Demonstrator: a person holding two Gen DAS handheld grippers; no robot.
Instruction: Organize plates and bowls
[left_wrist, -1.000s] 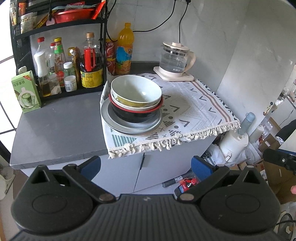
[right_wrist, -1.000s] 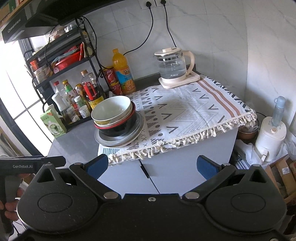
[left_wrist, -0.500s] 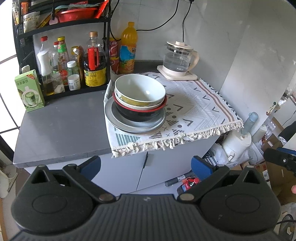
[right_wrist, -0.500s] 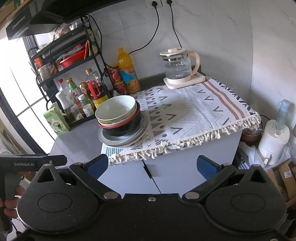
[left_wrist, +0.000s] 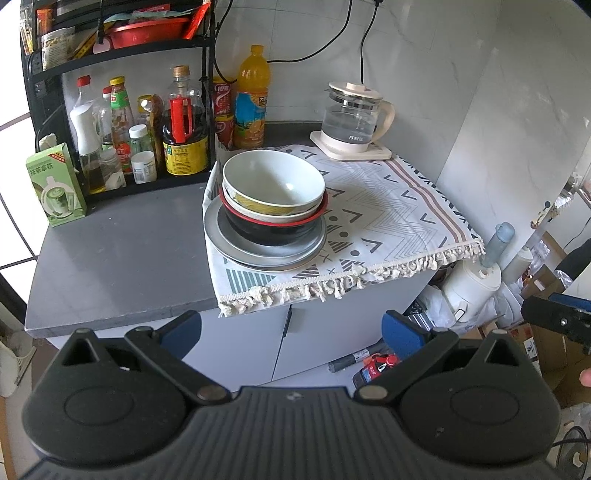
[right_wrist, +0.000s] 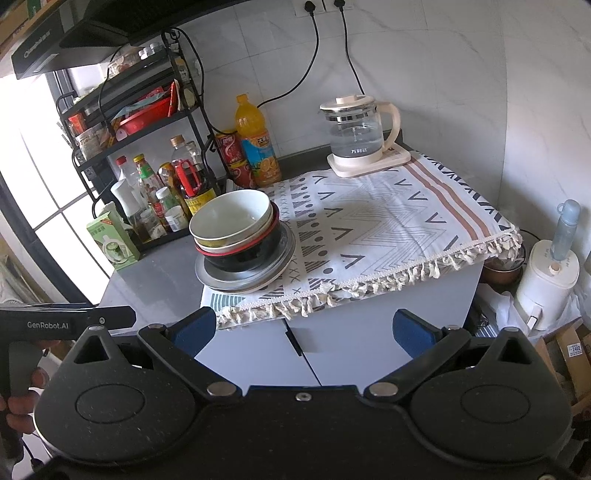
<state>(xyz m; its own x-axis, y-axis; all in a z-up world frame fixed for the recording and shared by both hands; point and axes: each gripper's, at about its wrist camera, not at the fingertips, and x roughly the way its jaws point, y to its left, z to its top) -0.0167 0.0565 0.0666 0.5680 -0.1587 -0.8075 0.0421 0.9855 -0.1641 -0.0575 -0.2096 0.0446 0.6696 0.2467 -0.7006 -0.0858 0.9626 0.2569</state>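
Observation:
A stack of dishes sits at the left end of a patterned cloth on the counter. A white bowl with a yellow outside is on top, nested in a cream bowl, then a black bowl with a red rim, on grey plates. The stack also shows in the right wrist view, with the white bowl above the plates. My left gripper is open and empty, well in front of the counter. My right gripper is open and empty, also short of the counter edge.
A glass kettle stands on its base at the back of the cloth. A black rack with bottles and a red basin stands at the back left, with an orange juice bottle beside it. A green carton stands on the grey counter. A white appliance stands at the right.
Both grippers have moved a little closer to the counter, so the dish stack looks larger. Both stay open and empty.

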